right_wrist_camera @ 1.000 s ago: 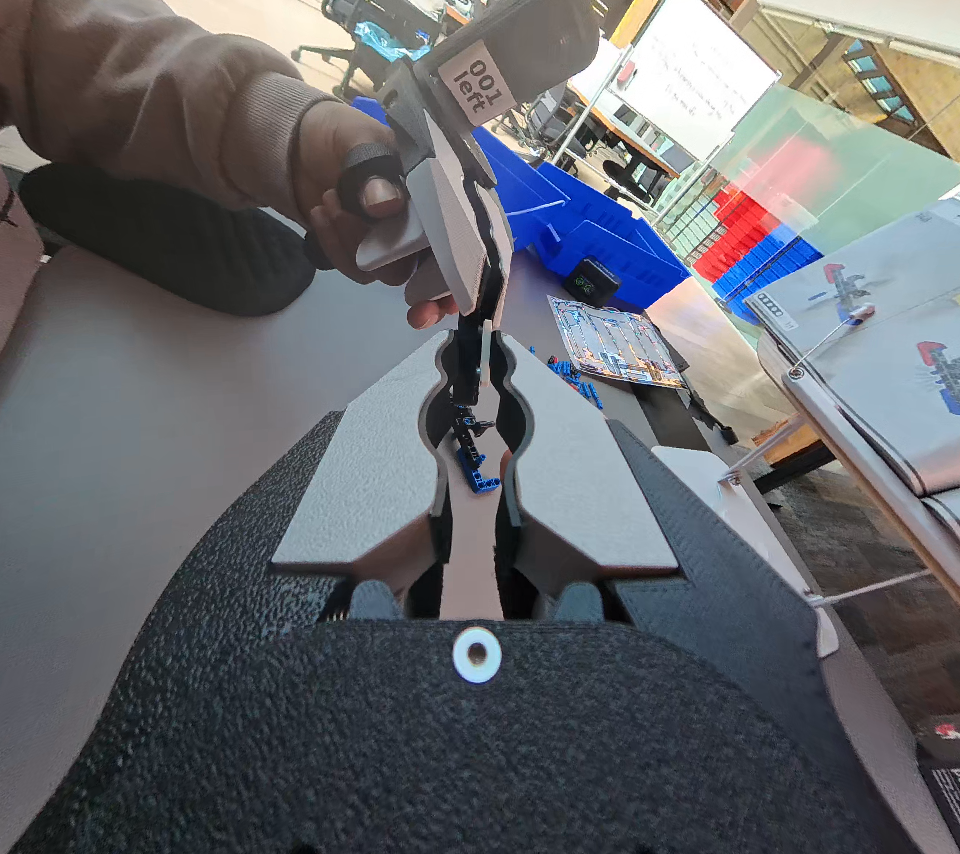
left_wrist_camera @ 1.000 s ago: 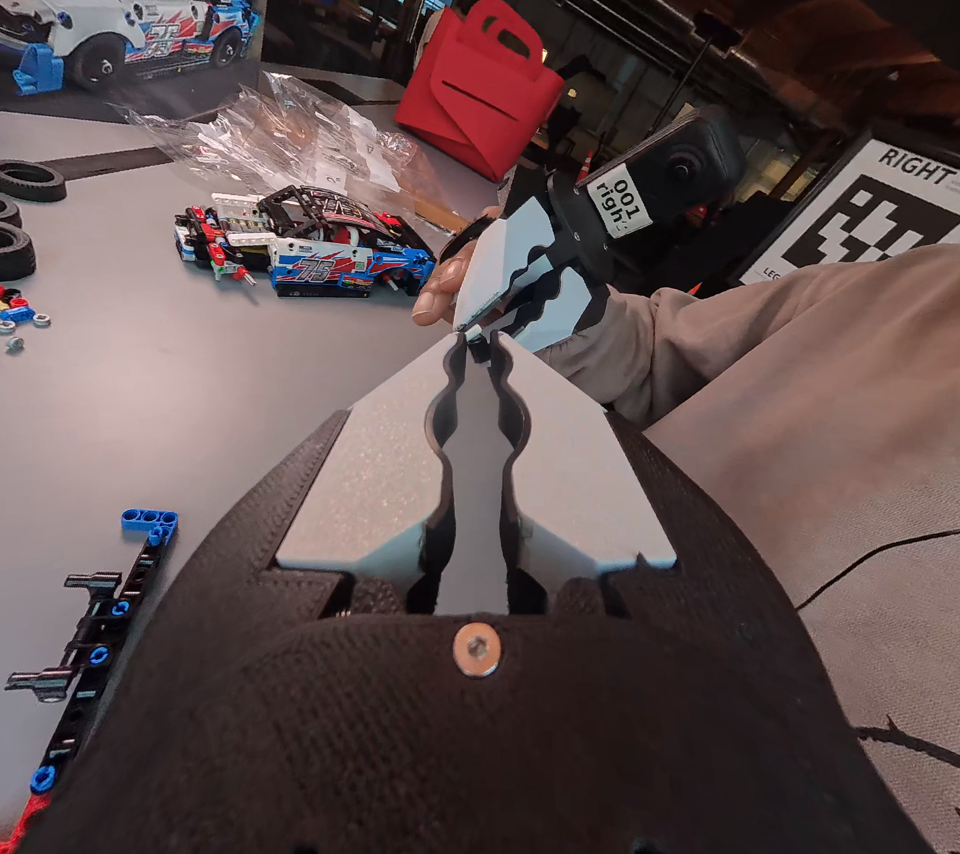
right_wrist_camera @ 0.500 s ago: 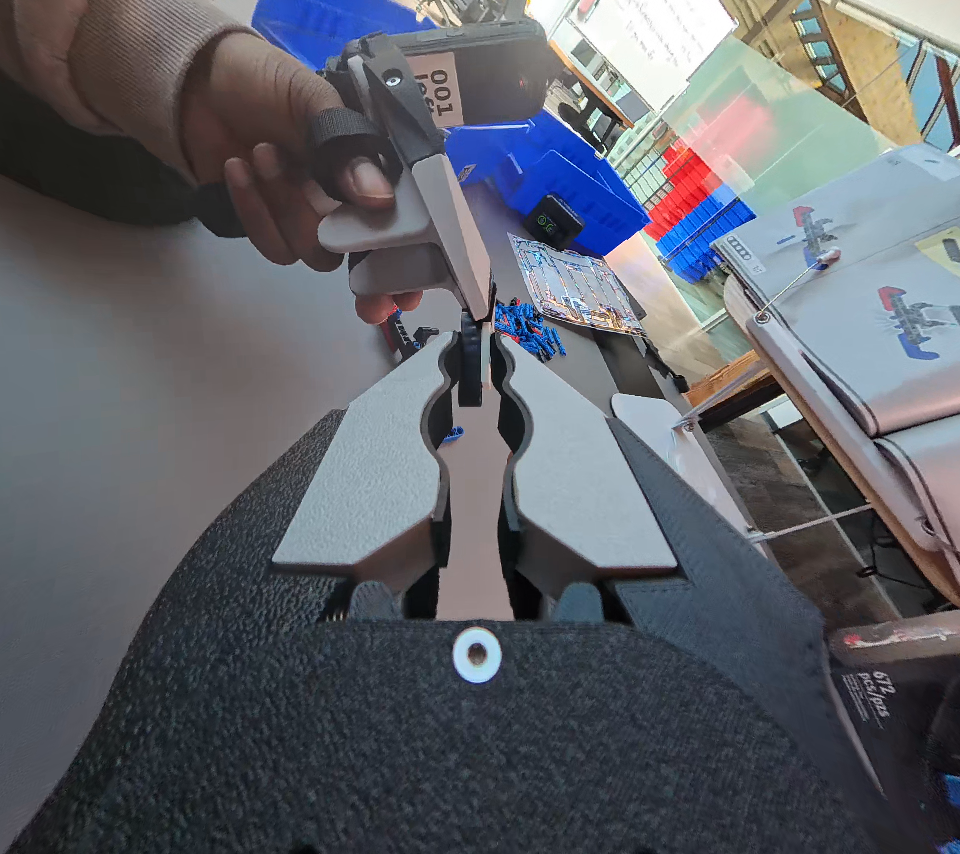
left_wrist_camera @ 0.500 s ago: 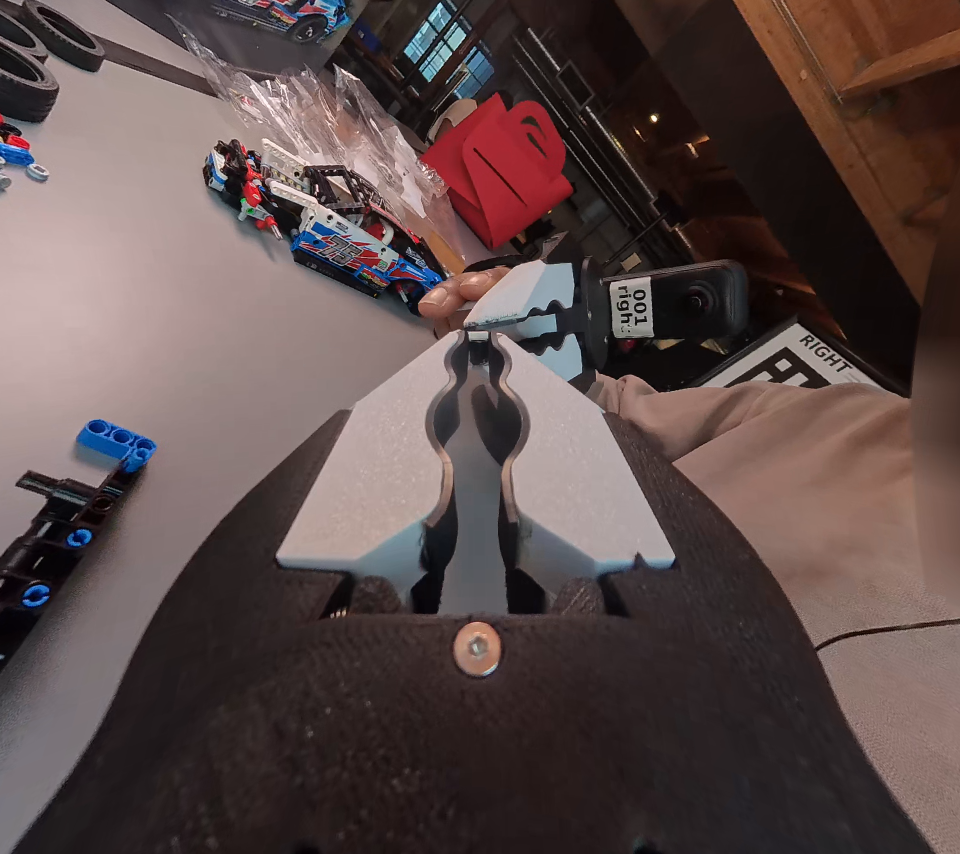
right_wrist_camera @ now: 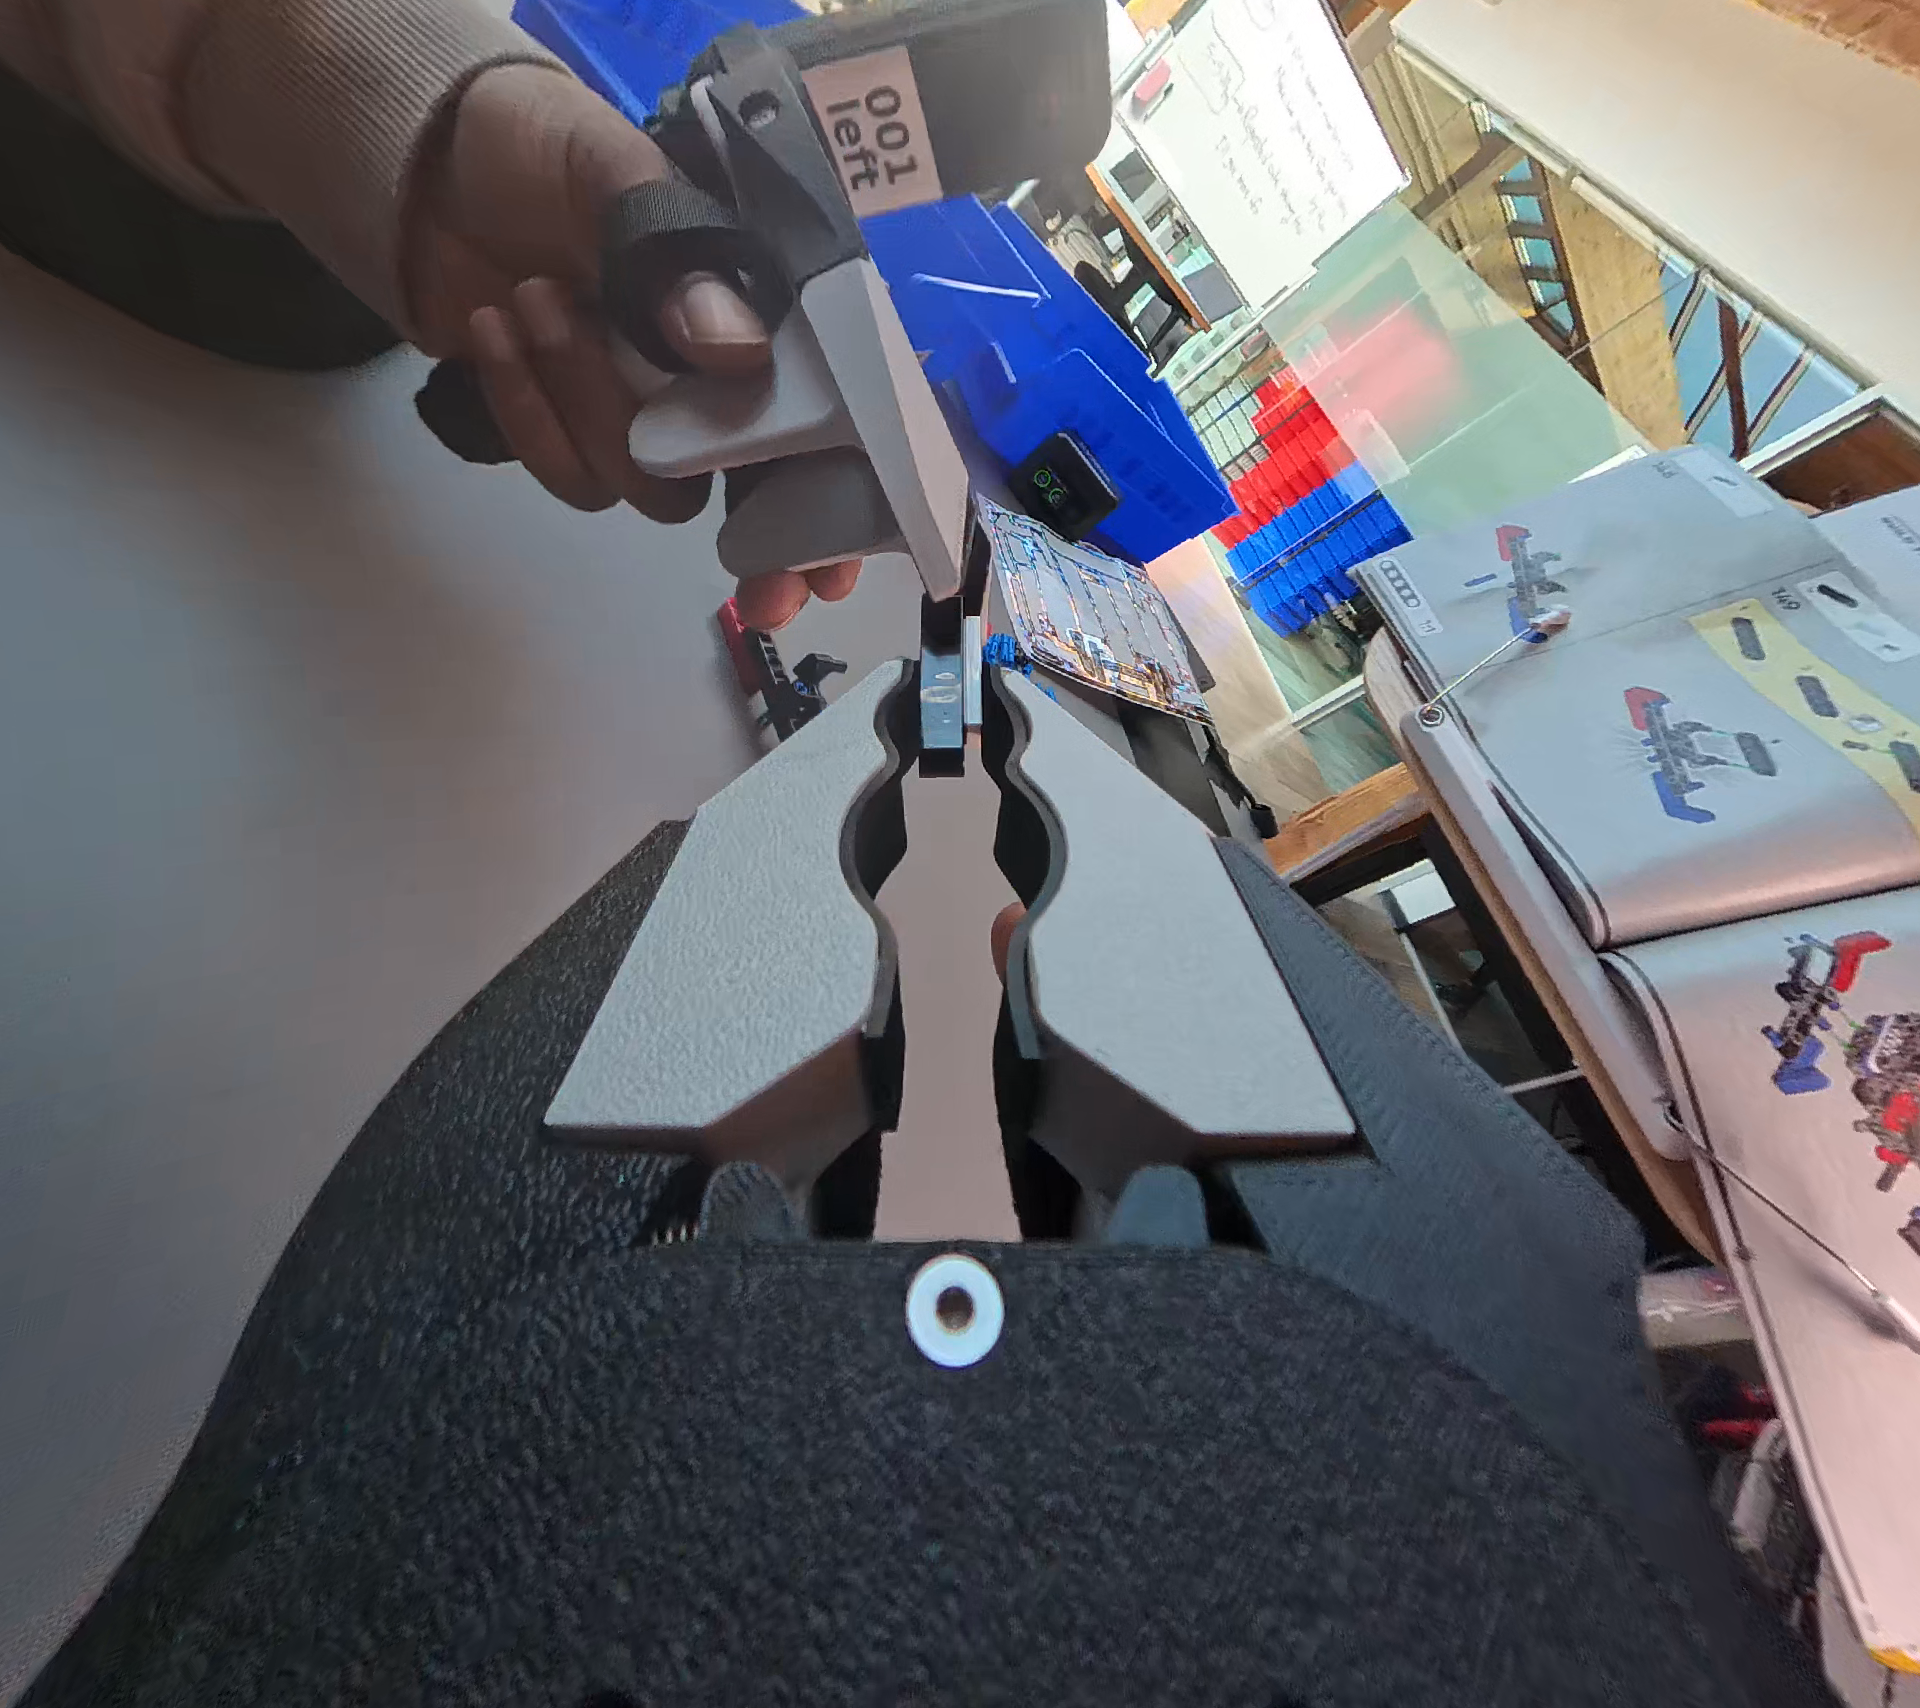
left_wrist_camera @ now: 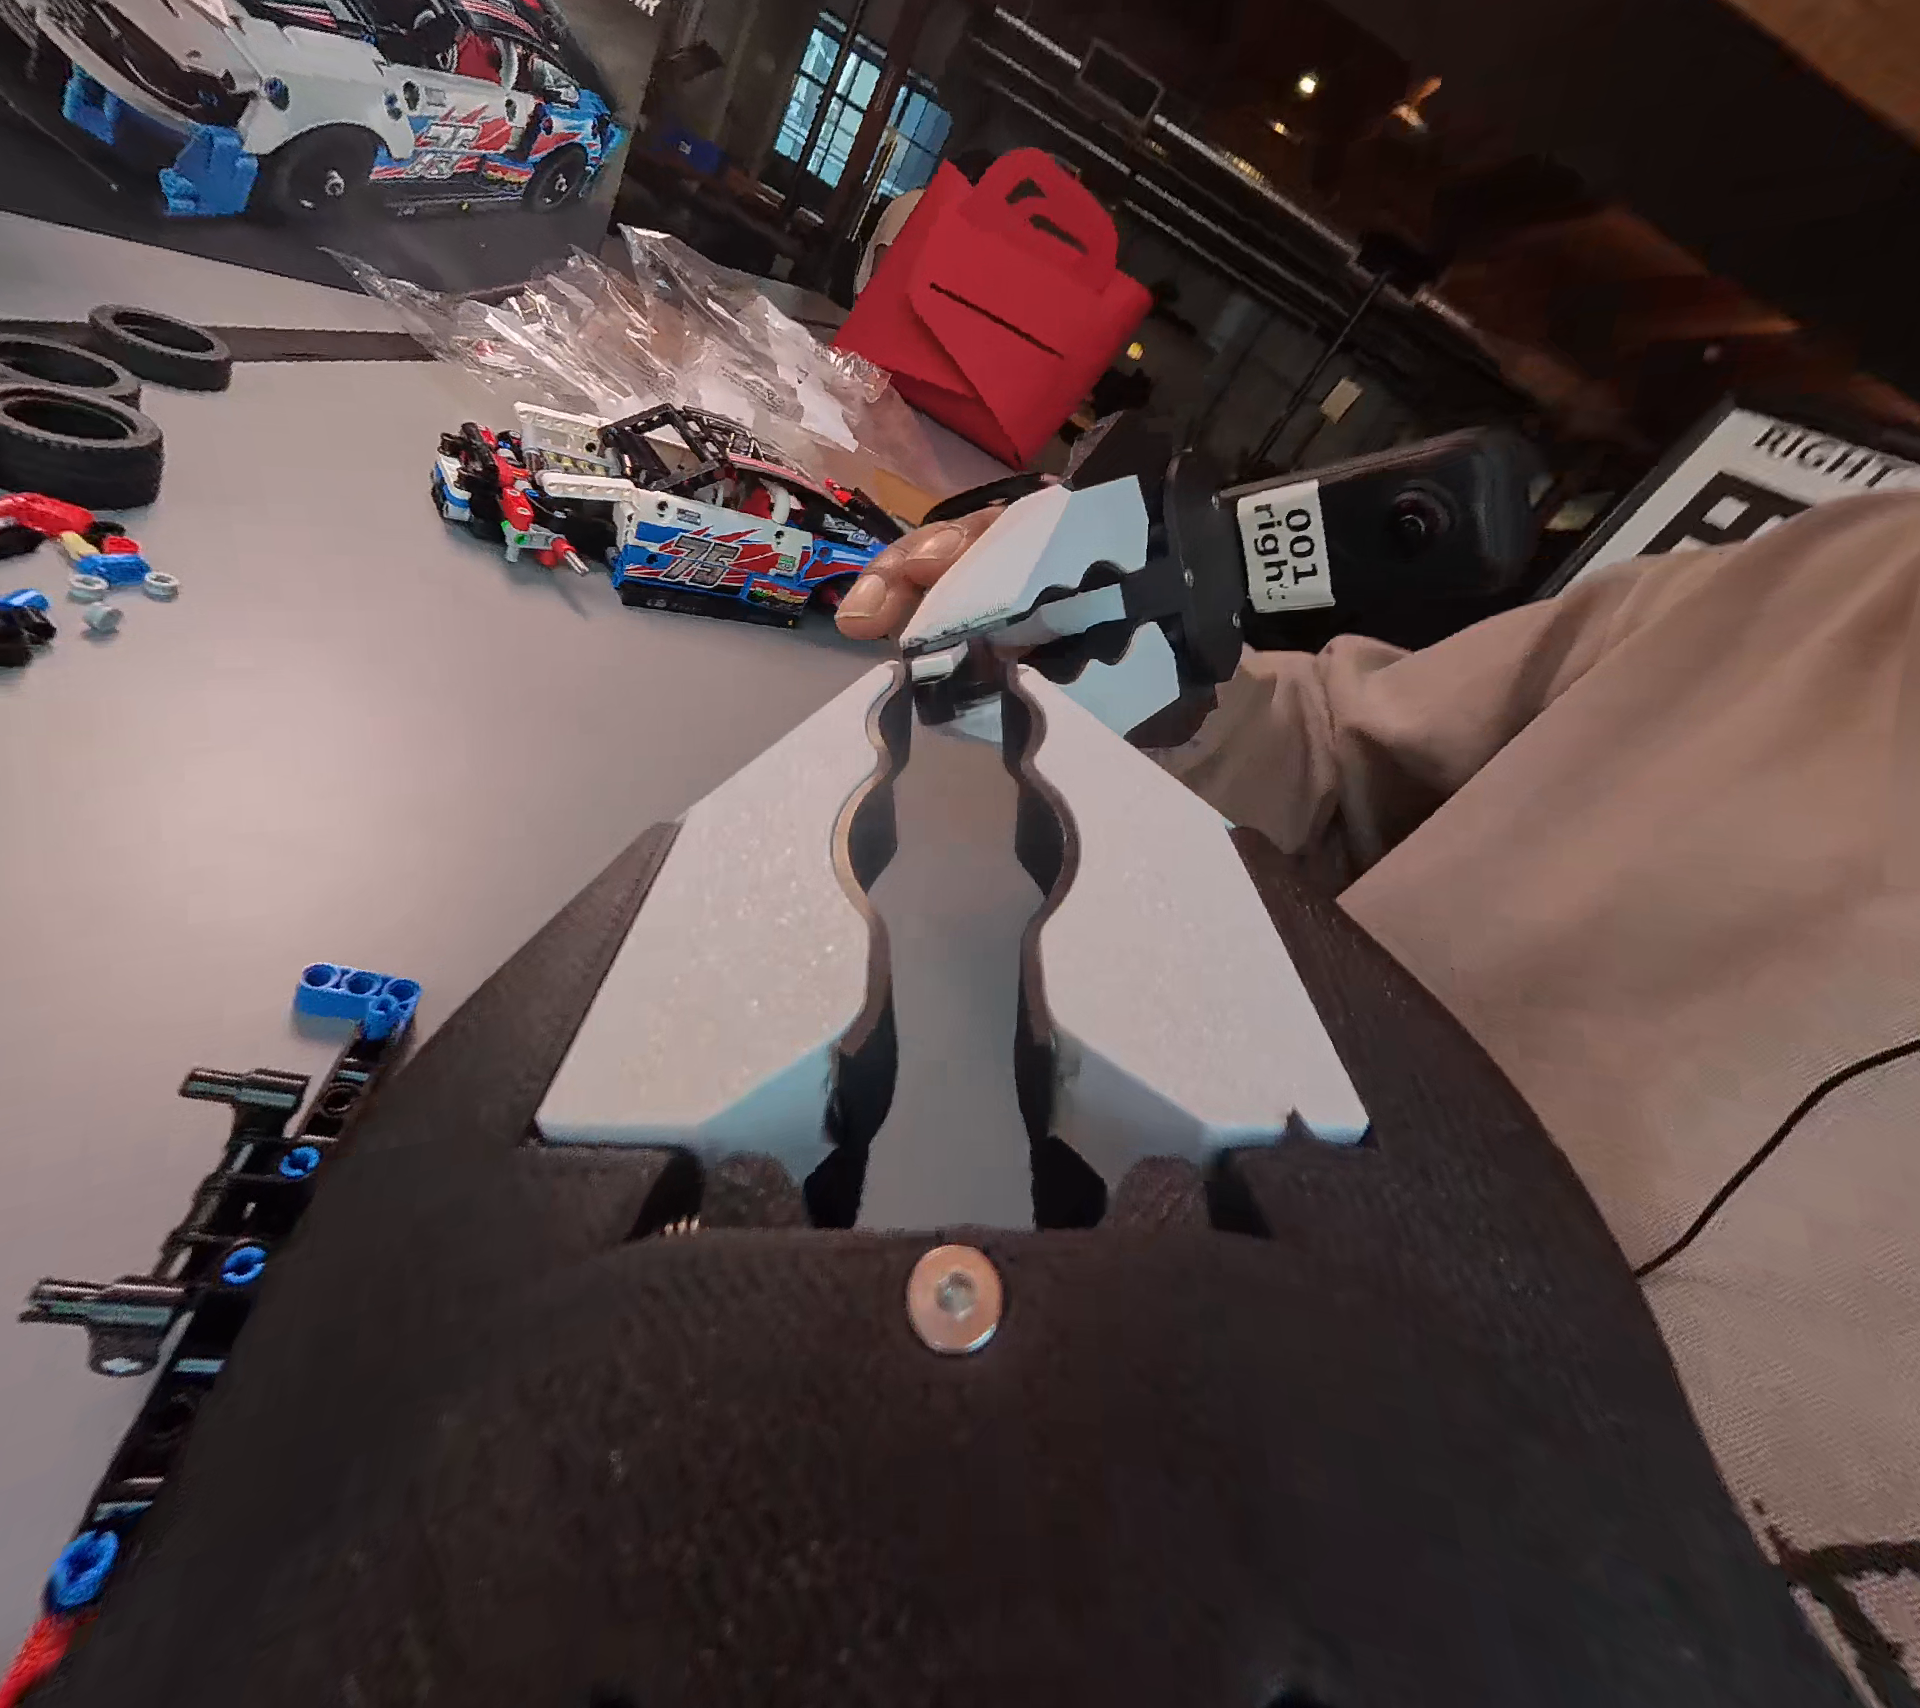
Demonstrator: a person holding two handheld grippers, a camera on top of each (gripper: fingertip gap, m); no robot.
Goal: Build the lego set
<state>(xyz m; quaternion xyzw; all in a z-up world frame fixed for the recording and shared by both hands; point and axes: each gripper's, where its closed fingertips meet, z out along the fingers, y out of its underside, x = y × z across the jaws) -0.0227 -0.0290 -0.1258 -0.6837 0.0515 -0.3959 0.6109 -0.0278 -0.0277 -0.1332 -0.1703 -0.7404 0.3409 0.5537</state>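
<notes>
A small black lego piece (right_wrist_camera: 940,708) with a thin light-grey part on its side sits between the tips of my right gripper (right_wrist_camera: 948,694), which is shut on it above the grey table. My left gripper (right_wrist_camera: 945,593) comes down from above and pinches the piece's upper end. In the left wrist view, my left gripper (left_wrist_camera: 953,684) is shut on the black piece (left_wrist_camera: 951,690), and my right gripper (left_wrist_camera: 920,650) meets it tip to tip from the right. The partly built race car (left_wrist_camera: 665,531) stands on the table beyond.
A black beam with blue pins (left_wrist_camera: 239,1191) lies at the left, also in the right wrist view (right_wrist_camera: 790,682). Tyres (left_wrist_camera: 78,443), small loose parts (left_wrist_camera: 94,578), plastic bags (left_wrist_camera: 644,349), the set's box (left_wrist_camera: 312,79) and a red bag (left_wrist_camera: 997,308) stand behind. An instruction booklet (right_wrist_camera: 1714,723), sticker sheet (right_wrist_camera: 1091,619) and blue bins (right_wrist_camera: 1039,370) lie at the right. Only a small space, under 4 cm, lies between the two pairs of fingers. My right gripper's tips are some 25 cm from the partly built race car (left_wrist_camera: 665,531).
Both grippers stayed tip to tip on the small piece while turning. The left gripper tilted from upright to slanted, then shifted a little; the right gripper swung closer to level.
</notes>
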